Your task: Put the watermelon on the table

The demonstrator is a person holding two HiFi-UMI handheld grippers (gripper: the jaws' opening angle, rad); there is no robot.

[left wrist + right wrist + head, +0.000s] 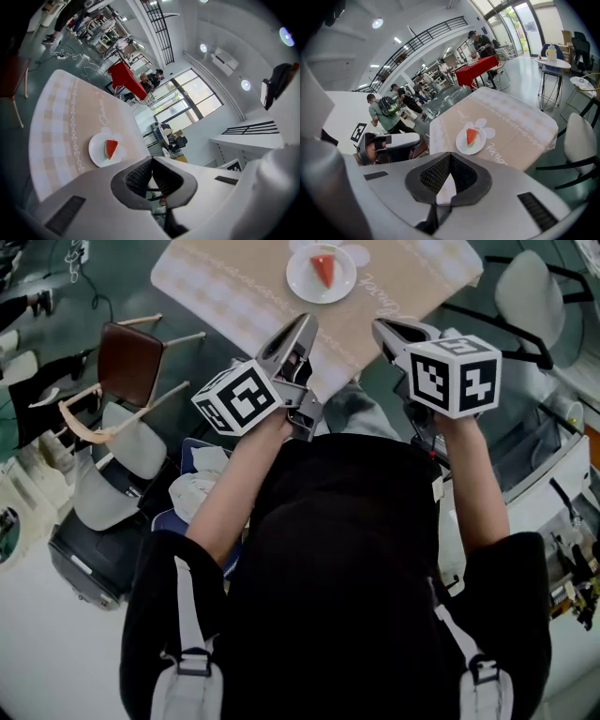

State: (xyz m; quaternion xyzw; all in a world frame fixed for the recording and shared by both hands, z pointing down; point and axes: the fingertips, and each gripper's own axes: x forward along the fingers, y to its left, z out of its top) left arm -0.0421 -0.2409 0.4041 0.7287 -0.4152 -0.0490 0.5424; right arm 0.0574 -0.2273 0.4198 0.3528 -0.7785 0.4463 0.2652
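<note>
Watermelon slice (322,269) on a plate (302,281) on the table (225,292).
I hold the left gripper (306,324) and right gripper (380,330) closed and empty by the table's near corner.

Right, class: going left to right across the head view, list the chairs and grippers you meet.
brown chair → left gripper → right gripper → white chair. The plate is left out because it overlaps the left gripper.

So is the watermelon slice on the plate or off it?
On it: the red watermelon slice lies within the white plate's rim, and the plate sits on the table.
</note>
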